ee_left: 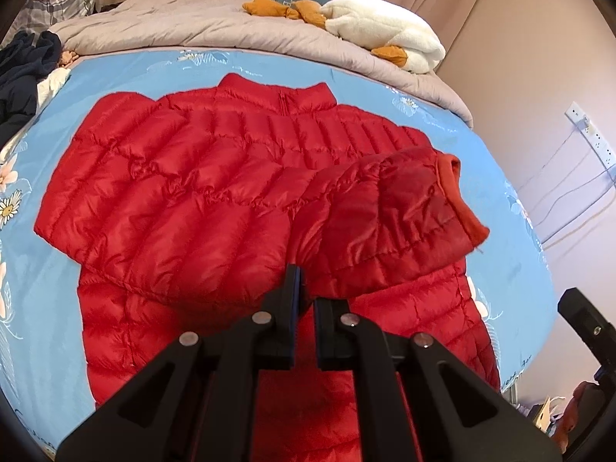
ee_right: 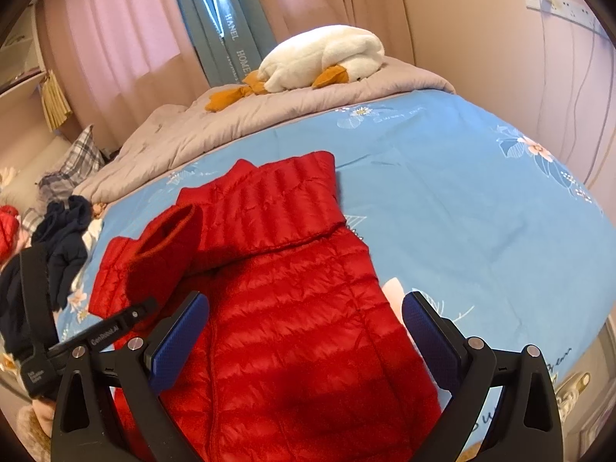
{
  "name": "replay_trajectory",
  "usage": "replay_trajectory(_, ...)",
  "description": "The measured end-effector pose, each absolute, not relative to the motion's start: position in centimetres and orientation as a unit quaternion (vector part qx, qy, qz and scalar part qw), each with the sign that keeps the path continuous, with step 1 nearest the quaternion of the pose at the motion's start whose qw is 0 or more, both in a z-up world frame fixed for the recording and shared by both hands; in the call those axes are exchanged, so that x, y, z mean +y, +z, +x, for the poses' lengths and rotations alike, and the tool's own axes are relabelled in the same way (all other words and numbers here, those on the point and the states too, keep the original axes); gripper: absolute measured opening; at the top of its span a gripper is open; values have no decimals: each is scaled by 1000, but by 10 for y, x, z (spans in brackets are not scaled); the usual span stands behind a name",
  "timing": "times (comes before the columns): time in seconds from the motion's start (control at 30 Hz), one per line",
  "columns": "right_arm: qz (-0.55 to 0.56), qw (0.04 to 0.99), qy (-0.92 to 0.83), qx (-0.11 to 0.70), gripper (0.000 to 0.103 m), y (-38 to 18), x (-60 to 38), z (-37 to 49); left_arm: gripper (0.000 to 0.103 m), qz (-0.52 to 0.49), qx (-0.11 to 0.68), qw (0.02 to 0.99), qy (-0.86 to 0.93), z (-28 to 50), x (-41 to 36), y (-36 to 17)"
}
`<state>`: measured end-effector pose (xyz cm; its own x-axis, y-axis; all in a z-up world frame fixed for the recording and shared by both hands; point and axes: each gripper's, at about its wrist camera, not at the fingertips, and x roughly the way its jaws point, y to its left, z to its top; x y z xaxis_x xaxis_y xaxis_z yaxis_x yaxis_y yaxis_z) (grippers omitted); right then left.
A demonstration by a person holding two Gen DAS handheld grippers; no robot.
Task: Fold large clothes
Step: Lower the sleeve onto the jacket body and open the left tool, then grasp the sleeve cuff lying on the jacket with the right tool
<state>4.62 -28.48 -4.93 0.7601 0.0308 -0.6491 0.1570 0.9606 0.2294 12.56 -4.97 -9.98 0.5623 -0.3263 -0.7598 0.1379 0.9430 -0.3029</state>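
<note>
A red puffer jacket [ee_left: 184, 192] lies spread flat on the blue flowered bedsheet [ee_left: 46, 308], collar toward the far side. One sleeve [ee_left: 392, 211] is drawn across the chest, its cuff raised and pointing right. My left gripper [ee_left: 306, 285] is shut on this sleeve's fabric near its lower fold. In the right wrist view the jacket [ee_right: 300, 308] fills the middle, with the lifted sleeve [ee_right: 165, 246] at its left and the left gripper [ee_right: 127, 319] under it. My right gripper [ee_right: 304, 327] stands open above the jacket's lower body, its blue pads [ee_right: 181, 338] wide apart and holding nothing.
A grey quilt [ee_left: 200, 27] is bunched at the far end of the bed with a white plush duck [ee_left: 385, 34] on it. Dark clothes [ee_left: 23, 65] are heaped at the left edge. A power strip with cables [ee_left: 593, 134] hangs on the right wall.
</note>
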Motion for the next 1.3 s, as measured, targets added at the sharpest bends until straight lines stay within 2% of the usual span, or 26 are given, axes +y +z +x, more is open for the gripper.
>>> replay_trajectory(0.2,136,929,-37,343,100,-49,-287,45,6,-105,453,874,-140,122,-51,-98)
replay_trajectory(0.27,137,928,-38,343,100,-49,-287,45,10,-108,452,874,-139,121,-48,-96)
replay_trajectory(0.37,138,928,-37,344,100,-50,-286,46,26,-115,454,873,-139,119,-44,-93)
replay_trajectory(0.43,136,928,-36,345,100,-50,-286,46,52,-117,457,871,-139,117,-40,-91)
replay_trajectory(0.83,132,929,-35,345,100,-50,-284,48,86,-166,404,895,-90,89,22,-52)
replay_trajectory(1.1,124,928,-30,349,100,-52,-275,55,99,-165,384,909,-10,70,72,-48)
replay_trajectory(1.3,115,926,-21,358,100,-54,-263,63,99,-177,388,904,27,57,99,-61)
